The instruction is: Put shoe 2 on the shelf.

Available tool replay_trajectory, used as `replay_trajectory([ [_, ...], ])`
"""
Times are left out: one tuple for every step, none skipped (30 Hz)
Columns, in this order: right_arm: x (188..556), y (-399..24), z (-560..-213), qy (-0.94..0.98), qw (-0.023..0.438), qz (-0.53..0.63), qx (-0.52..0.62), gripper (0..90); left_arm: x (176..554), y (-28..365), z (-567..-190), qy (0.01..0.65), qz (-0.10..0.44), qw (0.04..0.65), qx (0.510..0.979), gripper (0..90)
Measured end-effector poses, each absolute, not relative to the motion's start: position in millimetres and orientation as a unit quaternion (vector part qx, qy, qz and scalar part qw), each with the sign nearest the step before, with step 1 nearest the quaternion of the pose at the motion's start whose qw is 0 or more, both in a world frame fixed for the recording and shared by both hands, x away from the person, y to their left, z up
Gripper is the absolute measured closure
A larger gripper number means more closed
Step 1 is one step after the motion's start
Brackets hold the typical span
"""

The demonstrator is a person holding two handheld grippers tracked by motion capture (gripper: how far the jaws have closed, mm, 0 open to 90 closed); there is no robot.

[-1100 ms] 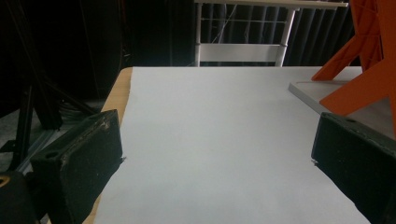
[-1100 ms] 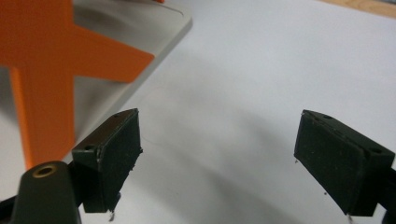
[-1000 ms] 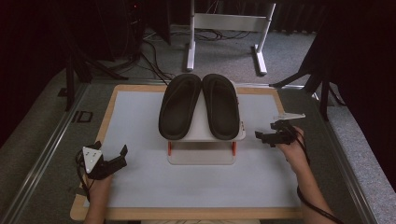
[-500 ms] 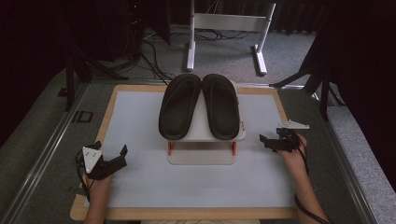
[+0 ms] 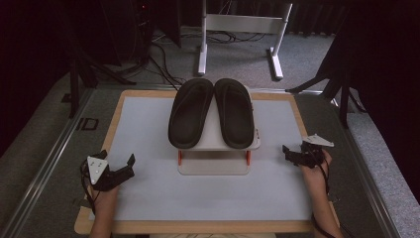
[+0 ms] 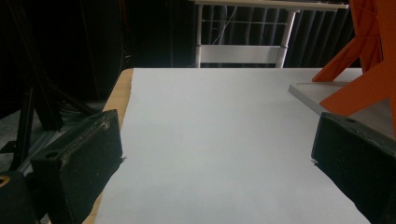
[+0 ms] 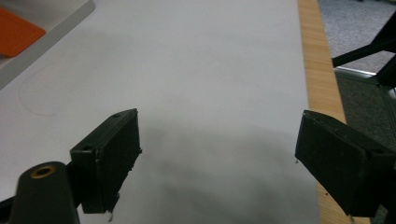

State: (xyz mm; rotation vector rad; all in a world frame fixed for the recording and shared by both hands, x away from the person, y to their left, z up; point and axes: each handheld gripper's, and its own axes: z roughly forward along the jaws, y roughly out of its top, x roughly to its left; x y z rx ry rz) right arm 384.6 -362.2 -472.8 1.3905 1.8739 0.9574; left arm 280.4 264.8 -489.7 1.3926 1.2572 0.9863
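Two black sandals (image 5: 190, 119) (image 5: 234, 116) lie side by side on top of a small white rack (image 5: 213, 168) with orange legs, at the middle of the white mat (image 5: 148, 124). My left gripper (image 5: 118, 161) rests low over the mat's front left part, open with nothing between its jaws. In the left gripper view (image 6: 215, 158) the rack's orange legs (image 6: 369, 60) stand off to the right. My right gripper (image 5: 290, 154) sits near the mat's right edge, level with the rack's front, open and holding nothing. The right gripper view (image 7: 217, 154) catches the rack's base (image 7: 56, 28) at top left.
The mat lies on a wooden board (image 5: 115, 119) set on a grey carpeted table with metal rails (image 5: 49, 158). A white metal stand (image 5: 237, 25) and cables lie on the floor beyond. Dark tripod legs (image 5: 341, 84) stand at the right.
My right gripper has drawn away from the rack, rightward and a little nearer the person. The left gripper and the sandals have stayed put.
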Motion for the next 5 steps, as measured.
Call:
replay_trajectory([
  [383.9,-362.6,-473.1,0.705,0.306,0.363,0.527,13.4,280.3,264.8,-489.8,0.517,0.406,0.489,0.573,2.0],
  [383.3,-362.9,-473.4,0.702,0.309,0.361,0.530,13.4,280.3,264.8,-489.8,0.518,0.407,0.489,0.572,2.0],
  [382.9,-363.1,-473.9,0.702,0.311,0.359,0.531,13.4,280.3,264.9,-489.8,0.518,0.407,0.489,0.573,2.0],
  [382.7,-363.5,-474.4,0.702,0.311,0.358,0.530,13.4,280.2,264.8,-489.8,0.517,0.407,0.489,0.572,2.0],
  [382.6,-363.6,-475.1,0.702,0.311,0.359,0.531,13.4,280.2,264.7,-489.8,0.517,0.407,0.489,0.573,2.0],
])
